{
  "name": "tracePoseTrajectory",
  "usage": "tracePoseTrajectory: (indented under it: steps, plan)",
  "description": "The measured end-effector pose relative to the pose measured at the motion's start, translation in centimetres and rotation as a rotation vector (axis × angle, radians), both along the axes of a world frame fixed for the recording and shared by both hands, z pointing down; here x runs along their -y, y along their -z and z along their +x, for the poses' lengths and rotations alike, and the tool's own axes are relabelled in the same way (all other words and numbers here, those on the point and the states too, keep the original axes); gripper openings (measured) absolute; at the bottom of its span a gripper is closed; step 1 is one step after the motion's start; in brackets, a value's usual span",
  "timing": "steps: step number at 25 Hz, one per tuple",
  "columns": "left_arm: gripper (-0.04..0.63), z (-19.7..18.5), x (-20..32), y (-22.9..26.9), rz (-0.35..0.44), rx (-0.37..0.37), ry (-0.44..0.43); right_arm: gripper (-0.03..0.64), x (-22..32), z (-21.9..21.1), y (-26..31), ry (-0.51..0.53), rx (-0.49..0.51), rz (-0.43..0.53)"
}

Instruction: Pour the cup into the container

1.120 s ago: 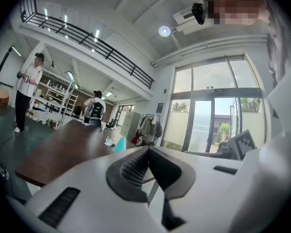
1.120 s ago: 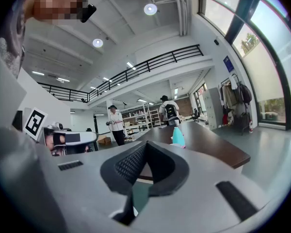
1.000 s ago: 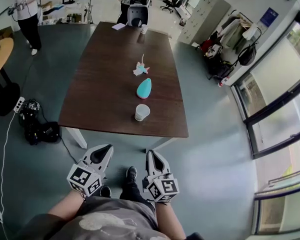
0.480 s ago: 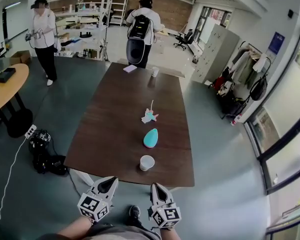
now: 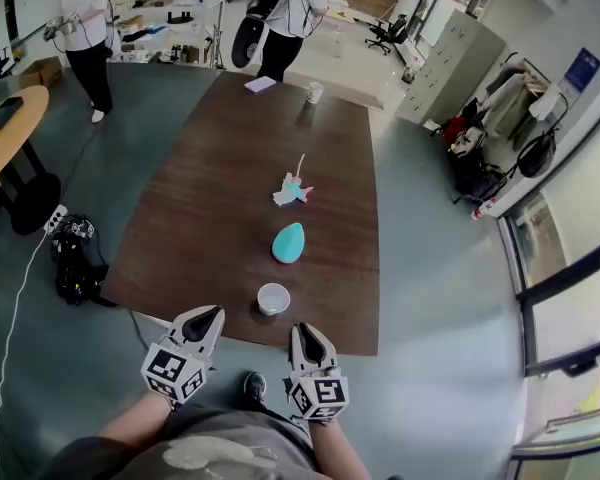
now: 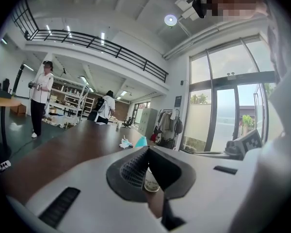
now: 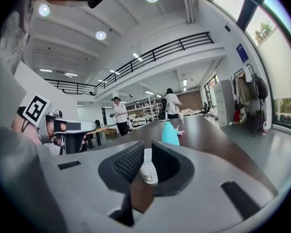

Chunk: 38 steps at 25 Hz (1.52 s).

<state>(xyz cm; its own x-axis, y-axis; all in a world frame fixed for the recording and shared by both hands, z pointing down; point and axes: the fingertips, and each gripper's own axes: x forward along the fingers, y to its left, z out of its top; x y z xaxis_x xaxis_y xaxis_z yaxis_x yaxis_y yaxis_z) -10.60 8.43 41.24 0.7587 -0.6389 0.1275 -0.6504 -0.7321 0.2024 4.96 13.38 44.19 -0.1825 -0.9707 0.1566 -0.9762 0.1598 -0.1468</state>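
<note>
Both grippers are closer to the worktop than a second ago. In the head view, the tips of the left gripper and the right gripper now meet its near edge, close to the white cup. The right gripper's jaws have just been opening a crack, and nothing is between them.

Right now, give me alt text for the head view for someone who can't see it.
A white cup stands near the front edge of a long dark table, with a teal container just beyond it. At that edge, the shut left gripper and the right gripper, its empty jaws just opening, point toward the cup.
</note>
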Motion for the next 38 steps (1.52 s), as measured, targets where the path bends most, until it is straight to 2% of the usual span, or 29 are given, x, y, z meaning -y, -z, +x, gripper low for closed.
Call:
tracePoseTrajectory:
  steps: [5,12,15,20,23,26,30,34,38]
  plan:
    - [0.008,2.5,1.2,-1.2,-0.029,0.028,0.009,0.084,0.9,0.9,-1.9,0.077,-0.028,-0.053]
    - [0.008,3.7,1.9,-3.4,-0.069,0.066,0.078,0.274,2.5,0.0,-5.0,0.229,-0.053,-0.142]
    - [0.008,3.9,2.5,-3.7,-0.062,0.076,0.1,0.319,3.6,-0.8,-6.1,0.278,-0.07,-0.177]
    - [0.008,3.8,4.4,-3.9,-0.063,0.085,0.119,0.322,5.7,-2.0,-7.6,0.29,-0.07,-0.217]
    - [0.008,4.3,6.0,-4.1,-0.063,0.086,0.103,0.322,7.2,-2.4,-9.0,0.28,-0.107,-0.24]
    - [0.008,4.9,7.2,-4.5,-0.081,0.099,0.064,0.324,7.8,-2.7,-10.2,0.284,-0.132,-0.291]
    - [0.008,5.4,9.0,-5.1,-0.096,0.118,0.014,0.334,9.0,-3.3,-10.8,0.283,-0.146,-0.312]
    - [0.008,6.3,9.8,-4.9,-0.098,0.124,-0.049,0.344,10.1,-4.2,-11.2,0.325,-0.146,-0.309]
    - [0.008,8.3,10.2,-4.6,-0.112,0.116,-0.134,0.344,10.9,-4.8,-11.4,0.325,-0.151,-0.3]
